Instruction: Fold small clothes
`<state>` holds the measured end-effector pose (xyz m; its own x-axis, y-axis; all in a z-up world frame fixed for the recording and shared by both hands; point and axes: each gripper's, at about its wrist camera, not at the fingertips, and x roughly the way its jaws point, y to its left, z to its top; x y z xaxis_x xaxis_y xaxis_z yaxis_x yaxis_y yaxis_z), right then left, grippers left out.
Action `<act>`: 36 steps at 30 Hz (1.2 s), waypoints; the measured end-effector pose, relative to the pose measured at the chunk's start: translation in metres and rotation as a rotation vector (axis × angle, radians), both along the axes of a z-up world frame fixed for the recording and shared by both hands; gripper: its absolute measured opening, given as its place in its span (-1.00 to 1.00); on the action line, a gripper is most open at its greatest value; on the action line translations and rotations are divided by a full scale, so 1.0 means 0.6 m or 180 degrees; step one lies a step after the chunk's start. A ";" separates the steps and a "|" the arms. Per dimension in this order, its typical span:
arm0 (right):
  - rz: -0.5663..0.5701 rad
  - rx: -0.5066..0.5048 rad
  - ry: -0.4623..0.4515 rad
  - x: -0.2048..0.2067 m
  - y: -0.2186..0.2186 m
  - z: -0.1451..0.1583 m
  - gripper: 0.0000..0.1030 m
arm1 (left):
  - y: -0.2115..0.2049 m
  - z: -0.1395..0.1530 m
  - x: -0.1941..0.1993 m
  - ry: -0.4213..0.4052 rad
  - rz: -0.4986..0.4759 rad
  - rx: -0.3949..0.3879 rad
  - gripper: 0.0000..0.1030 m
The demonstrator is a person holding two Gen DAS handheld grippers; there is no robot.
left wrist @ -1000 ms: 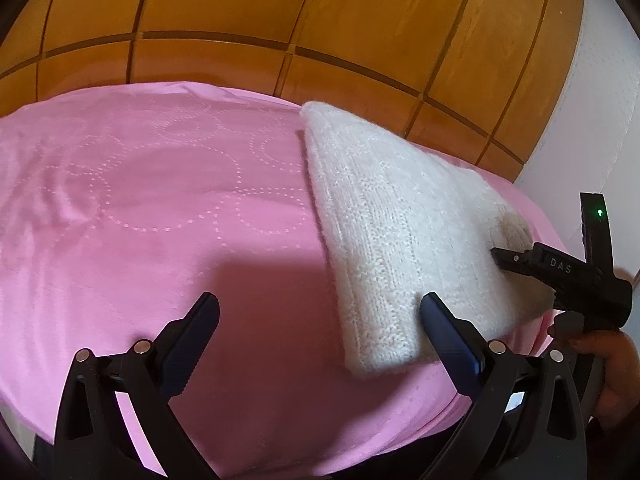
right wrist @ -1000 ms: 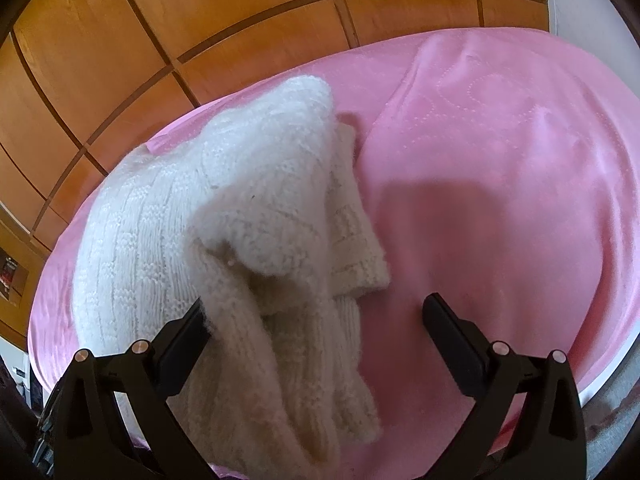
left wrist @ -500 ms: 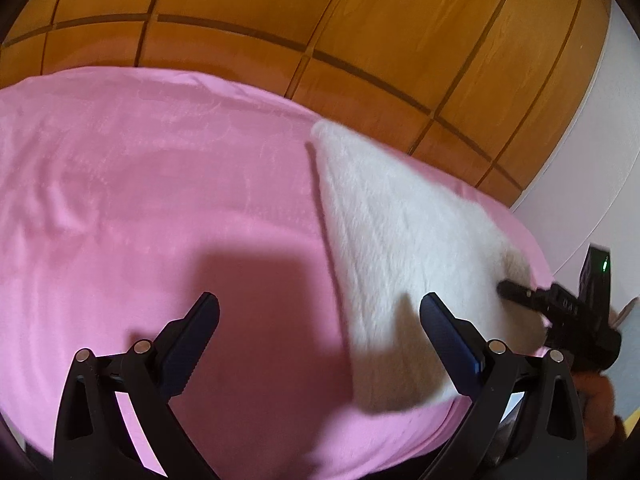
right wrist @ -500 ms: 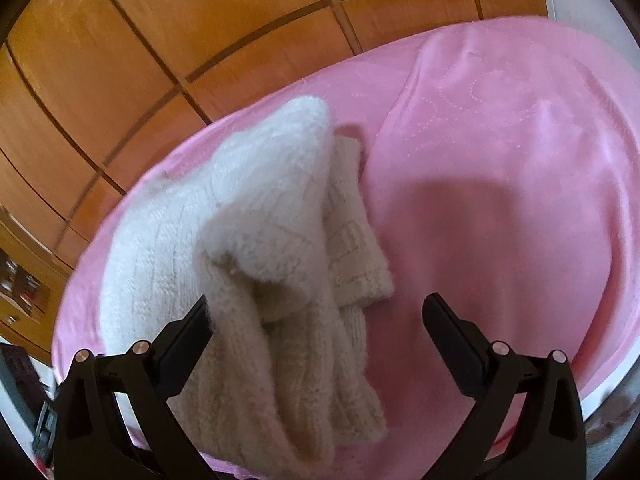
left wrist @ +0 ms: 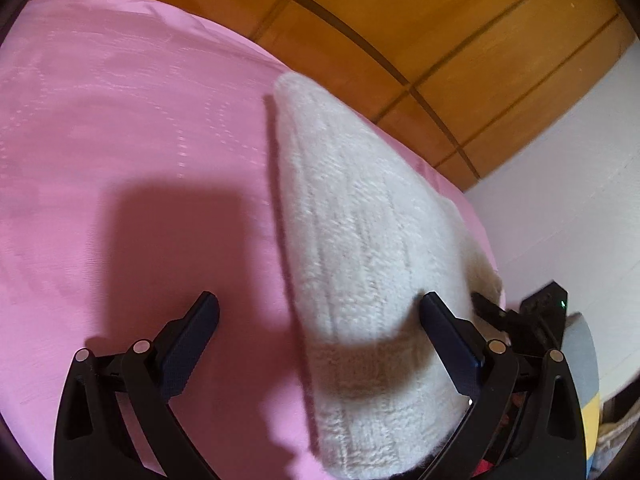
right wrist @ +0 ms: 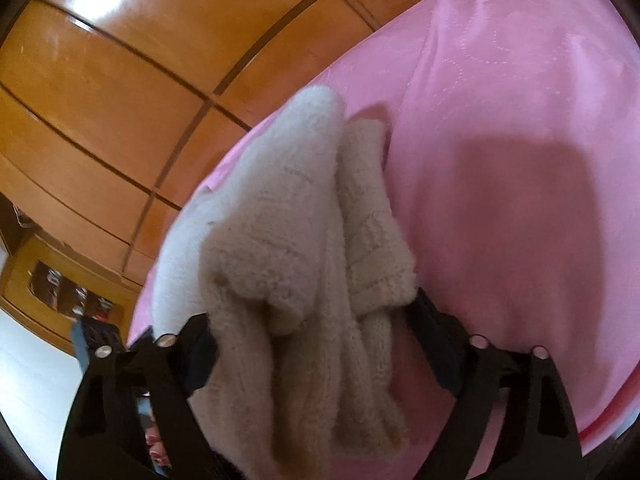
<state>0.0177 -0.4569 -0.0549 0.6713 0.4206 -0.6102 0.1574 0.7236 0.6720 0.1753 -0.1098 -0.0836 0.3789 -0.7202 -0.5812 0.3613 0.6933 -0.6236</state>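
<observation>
A cream knitted sweater (left wrist: 360, 240) lies folded lengthwise on the pink bed sheet (left wrist: 140, 160). My left gripper (left wrist: 320, 316) is open over its near end. The knit's left edge lies between the fingers and the right finger (left wrist: 444, 336) rests above the knit. In the right wrist view the sweater's (right wrist: 280, 240) bunched sleeves and cuff fill the gap of my right gripper (right wrist: 316, 328), whose jaws are closing. Knit brushes both fingers, without a firm pinch showing. The right gripper's black finger (left wrist: 496, 316) also pokes at the sweater's right side in the left wrist view.
Orange wooden panels (left wrist: 400, 20) stand behind the bed. A white wall (left wrist: 580, 200) is to the right. The sheet (right wrist: 500, 120) spreads wide beside the sweater, and its edge falls off close under both grippers. A low wooden cabinet (right wrist: 40, 272) stands at the left.
Both grippers have moved in over the sweater and rolled. The right gripper's fingers have drawn closer together around the bunched sleeves. The left fingers keep the same width.
</observation>
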 end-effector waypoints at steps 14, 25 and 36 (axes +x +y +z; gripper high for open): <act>0.0228 -0.0063 -0.0187 0.022 0.053 0.008 -0.02 | -0.070 0.018 -0.055 -0.0536 -0.0499 0.0491 0.09; 0.0654 -0.0500 -0.0506 0.040 0.168 0.049 -0.09 | -0.014 0.085 -0.100 -0.1466 -0.0244 0.1043 -0.19; 0.1179 -0.0473 -0.0905 0.166 0.312 0.075 -0.21 | 0.079 0.130 -0.077 -0.1943 0.0360 0.1441 -0.24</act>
